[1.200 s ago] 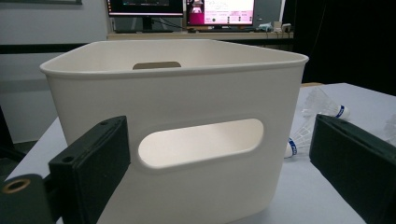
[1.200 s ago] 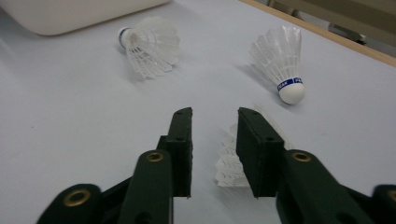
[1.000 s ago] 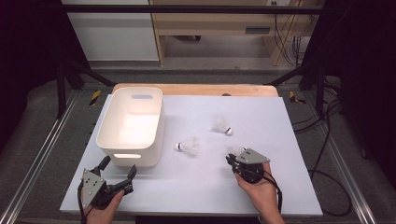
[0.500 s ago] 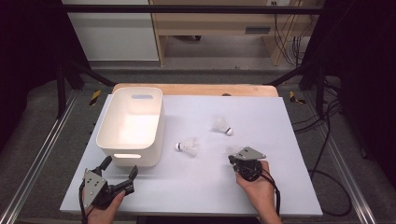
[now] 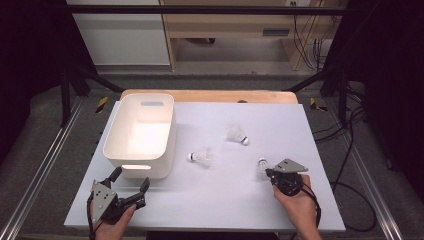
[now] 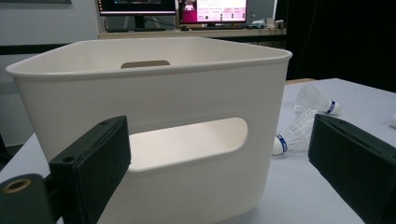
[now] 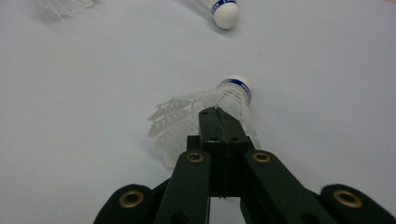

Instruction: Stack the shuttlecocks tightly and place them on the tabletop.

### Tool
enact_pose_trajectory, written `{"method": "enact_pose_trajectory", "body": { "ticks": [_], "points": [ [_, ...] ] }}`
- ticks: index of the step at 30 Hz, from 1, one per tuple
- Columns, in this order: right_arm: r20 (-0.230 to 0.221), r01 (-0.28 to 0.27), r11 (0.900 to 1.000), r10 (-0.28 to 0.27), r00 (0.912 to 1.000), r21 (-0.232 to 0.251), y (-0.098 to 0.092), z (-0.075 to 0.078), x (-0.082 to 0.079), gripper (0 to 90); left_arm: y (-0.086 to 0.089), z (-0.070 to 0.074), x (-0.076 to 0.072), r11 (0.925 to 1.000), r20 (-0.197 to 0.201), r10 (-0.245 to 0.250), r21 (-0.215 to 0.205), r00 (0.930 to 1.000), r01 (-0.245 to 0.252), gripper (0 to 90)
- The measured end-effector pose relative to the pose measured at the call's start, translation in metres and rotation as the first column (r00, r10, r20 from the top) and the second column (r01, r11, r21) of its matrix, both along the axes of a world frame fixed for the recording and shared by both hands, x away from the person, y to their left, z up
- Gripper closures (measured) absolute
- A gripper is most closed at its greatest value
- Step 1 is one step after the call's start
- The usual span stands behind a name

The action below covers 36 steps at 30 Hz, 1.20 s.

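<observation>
My right gripper (image 5: 267, 173) is shut, its black jaws pinching the white feather skirt of a shuttlecock (image 5: 261, 167) low over the white table top. In the right gripper view the gripper (image 7: 217, 114) has that shuttlecock's (image 7: 233, 91) blue-banded cork pointing away past the jaw tips. Two more shuttlecocks lie loose on the table, one (image 5: 201, 157) near the white bin (image 5: 137, 165) and one (image 5: 237, 135) farther back. My left gripper (image 5: 131, 177) stands open at the front left, facing the bin's handle slot. In the left gripper view this gripper (image 6: 219, 140) has nothing between its jaws.
The white board (image 5: 225, 200) covers the table, with a wooden strip (image 5: 210, 96) along its far edge. Metal rails (image 5: 45, 165) run along both sides. A cable (image 5: 345, 185) trails off to the right of my right hand.
My right gripper has slid to the right across the table with the shuttlecock at its tips. The left gripper and the two loose shuttlecocks have stayed put.
</observation>
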State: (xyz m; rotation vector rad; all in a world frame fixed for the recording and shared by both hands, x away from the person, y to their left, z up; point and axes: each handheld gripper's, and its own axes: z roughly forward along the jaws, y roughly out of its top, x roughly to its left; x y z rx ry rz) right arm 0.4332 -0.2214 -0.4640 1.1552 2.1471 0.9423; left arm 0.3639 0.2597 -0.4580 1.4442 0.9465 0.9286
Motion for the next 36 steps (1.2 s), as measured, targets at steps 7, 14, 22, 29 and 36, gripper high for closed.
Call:
{"method": "enact_pose_trajectory", "body": {
  "ticks": [7,14,22,29,36],
  "points": [
    [0.006,0.001,1.0,-0.001,1.0,-0.011,-0.017,0.003,0.006,90.0,0.0,0.0,-0.001,1.0,0.0,-0.001,0.002,1.0,0.001,5.9],
    [0.012,-0.016,1.0,0.016,0.9998,-0.009,-0.022,0.005,0.013,90.0,0.002,-0.001,0.0,1.0,-0.002,0.003,-0.003,1.0,-0.003,5.9],
    [0.003,-0.023,1.0,0.023,0.9997,0.008,-0.023,0.002,0.014,90.0,0.001,-0.001,0.0,1.0,-0.001,-0.001,-0.007,1.0,0.001,5.9],
    [-0.005,-0.02,1.0,0.02,0.9998,0.024,-0.026,0.001,0.012,90.0,0.002,-0.001,0.0,1.0,-0.004,-0.001,-0.007,1.0,0.001,5.9],
    [-0.015,-0.024,0.999,0.025,0.9996,0.037,-0.031,0.0,0.005,90.0,0.002,-0.001,0.0,0.9999,-0.002,-0.001,-0.013,1.0,0.001,5.7]
  ]
}}
